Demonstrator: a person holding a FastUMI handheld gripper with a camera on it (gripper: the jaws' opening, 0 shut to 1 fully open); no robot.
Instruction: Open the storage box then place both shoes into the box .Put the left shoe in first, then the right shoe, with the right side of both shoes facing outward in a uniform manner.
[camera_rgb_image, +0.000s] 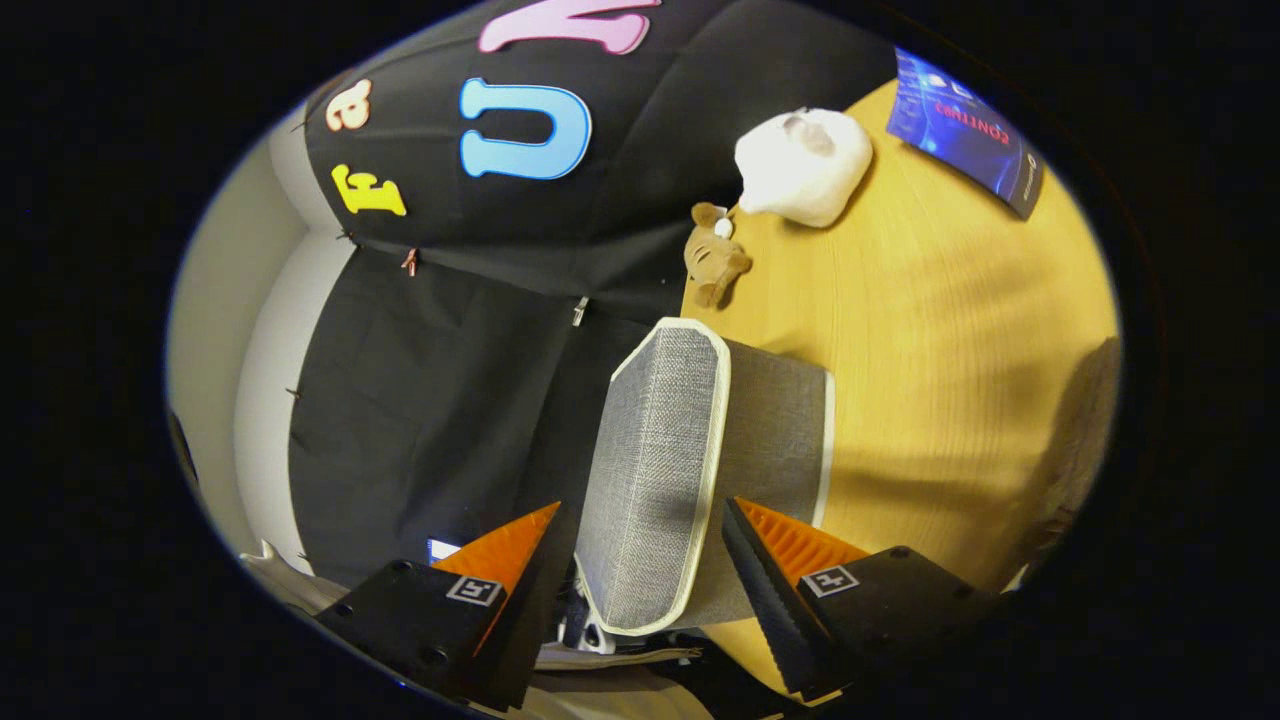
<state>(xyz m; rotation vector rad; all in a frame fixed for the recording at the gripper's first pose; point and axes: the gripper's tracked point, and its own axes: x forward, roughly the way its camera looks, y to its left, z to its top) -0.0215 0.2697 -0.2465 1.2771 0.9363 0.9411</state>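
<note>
We have the gripper (640, 545) rolled sideways, so the table (950, 330) runs up one side of the view. The storage box (775, 430) sits on it, lid (655, 470) between our fingers. Fingers stand wide apart with a visible gap to the lid on each side, nothing clamped; our read is we're straddling the trimmed edge to swing it open. Beyond the fingers, well past the box: a small brown plush (715, 255), a white plush (805, 165), a blue booklet (965, 130). Shoes aren't placed yet. Box reads as not fully opened.
</note>
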